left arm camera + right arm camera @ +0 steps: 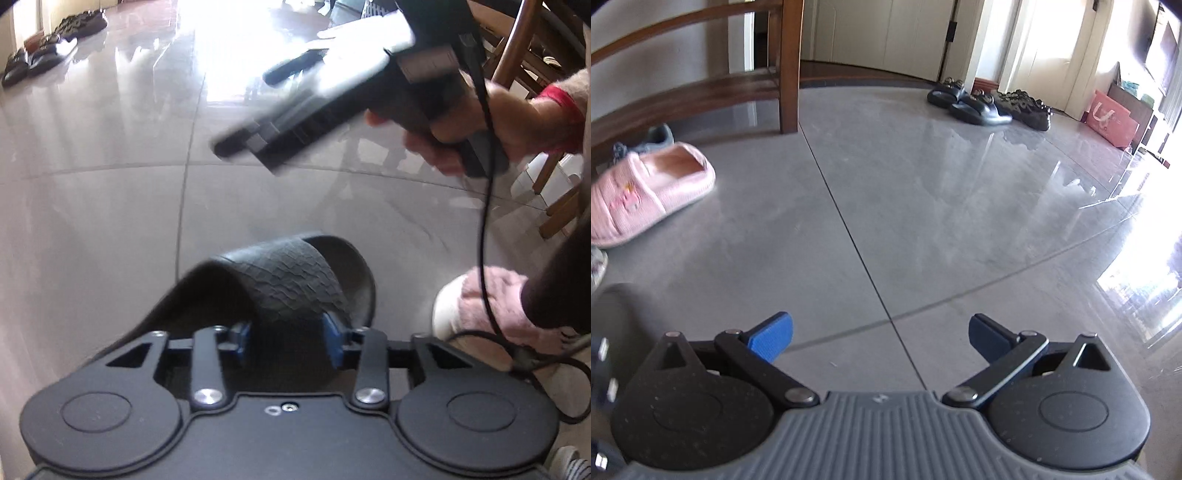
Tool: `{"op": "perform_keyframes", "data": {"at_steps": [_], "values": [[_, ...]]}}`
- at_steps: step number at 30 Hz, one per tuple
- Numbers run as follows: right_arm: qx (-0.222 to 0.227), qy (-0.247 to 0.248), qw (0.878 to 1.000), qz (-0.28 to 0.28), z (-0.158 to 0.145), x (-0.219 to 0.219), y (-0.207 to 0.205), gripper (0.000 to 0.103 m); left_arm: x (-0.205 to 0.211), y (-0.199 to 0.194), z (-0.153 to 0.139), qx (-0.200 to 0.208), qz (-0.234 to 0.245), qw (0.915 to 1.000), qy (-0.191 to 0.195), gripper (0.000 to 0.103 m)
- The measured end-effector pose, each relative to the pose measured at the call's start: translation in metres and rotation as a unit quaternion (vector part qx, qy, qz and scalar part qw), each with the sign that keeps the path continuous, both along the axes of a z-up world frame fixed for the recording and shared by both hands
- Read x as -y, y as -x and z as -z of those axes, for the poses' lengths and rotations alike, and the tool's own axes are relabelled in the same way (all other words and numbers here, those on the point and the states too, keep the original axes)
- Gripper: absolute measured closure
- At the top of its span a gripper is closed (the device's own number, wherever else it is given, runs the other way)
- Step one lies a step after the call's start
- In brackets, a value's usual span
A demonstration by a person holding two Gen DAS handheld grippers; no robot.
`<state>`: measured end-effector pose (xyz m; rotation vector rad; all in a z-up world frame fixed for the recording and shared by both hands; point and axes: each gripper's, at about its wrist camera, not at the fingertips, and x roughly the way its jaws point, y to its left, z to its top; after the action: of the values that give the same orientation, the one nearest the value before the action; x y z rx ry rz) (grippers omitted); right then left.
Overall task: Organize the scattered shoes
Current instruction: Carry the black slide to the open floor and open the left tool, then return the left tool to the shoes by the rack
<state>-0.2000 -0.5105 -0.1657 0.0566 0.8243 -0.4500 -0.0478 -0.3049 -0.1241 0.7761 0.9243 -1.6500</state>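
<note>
Black slide sandal (295, 284), textured strap uppermost, pinched across that strap by the blue pads (332, 345) of the left gripper (286, 345); whether its sole touches the grey tiled floor (110, 221) cannot be told. Just beside it, to the right, a pink fluffy slipper (491, 306) worn on a foot, crossed by a black cable (484, 229). Ahead, a broad stretch of bare glossy tile extends to a row of dark shoes (55, 40) lined up at the far left edge. Upper right: a hand (517, 125) carrying the right gripper (236, 144), motion-blurred, above the floor, near wooden chair legs (554, 206).

Right wrist view: right gripper (881, 338) with fingers spread wide, nothing between them; open tile ahead; pink slipper (646, 192) at left beside a wooden leg (788, 66); paired dark sandals (967, 101) near the doorway.
</note>
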Motion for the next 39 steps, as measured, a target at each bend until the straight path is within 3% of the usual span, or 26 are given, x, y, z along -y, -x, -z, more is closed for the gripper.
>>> {"op": "perform_keyframes", "data": {"at_steps": [6, 13, 17, 19, 23, 28, 32, 39], "values": [[-0.024, 0.009, 0.998, -0.050, 0.011, -0.002, 0.006, 0.001, -0.016, -0.013, -0.011, 0.006, -0.051, 0.9986, 0.013, 0.050], [-0.046, -0.008, 0.987, -0.157, 0.007, -0.014, 0.028, 0.001, -0.054, -0.007, -0.030, 0.014, -0.122, 0.9915, 0.043, 0.043], [-0.071, -0.006, 0.970, -0.230, 0.004, -0.024, 0.043, 0.003, -0.063, -0.007, -0.023, 0.007, -0.142, 0.9893, 0.032, 0.042], [-0.091, -0.002, 0.956, -0.280, 0.007, -0.032, 0.048, 0.006, -0.067, -0.011, -0.023, 0.007, -0.148, 0.9888, 0.020, 0.042], [-0.122, 0.014, 0.931, -0.343, 0.024, -0.048, 0.039, 0.014, -0.069, -0.010, -0.029, 0.023, -0.153, 0.9880, 0.001, 0.041], [-0.132, -0.008, 0.907, -0.400, 0.034, -0.063, 0.023, 0.027, -0.085, -0.006, -0.038, 0.039, -0.174, 0.9840, -0.010, 0.040], [-0.129, -0.029, 0.887, -0.443, 0.032, -0.081, 0.021, 0.025, -0.104, -0.007, -0.044, 0.045, -0.199, 0.9787, -0.019, 0.040], [-0.118, -0.097, 0.864, -0.480, 0.020, -0.105, 0.022, 0.025, -0.133, -0.010, -0.056, 0.056, -0.240, 0.9687, -0.030, 0.038]]}}
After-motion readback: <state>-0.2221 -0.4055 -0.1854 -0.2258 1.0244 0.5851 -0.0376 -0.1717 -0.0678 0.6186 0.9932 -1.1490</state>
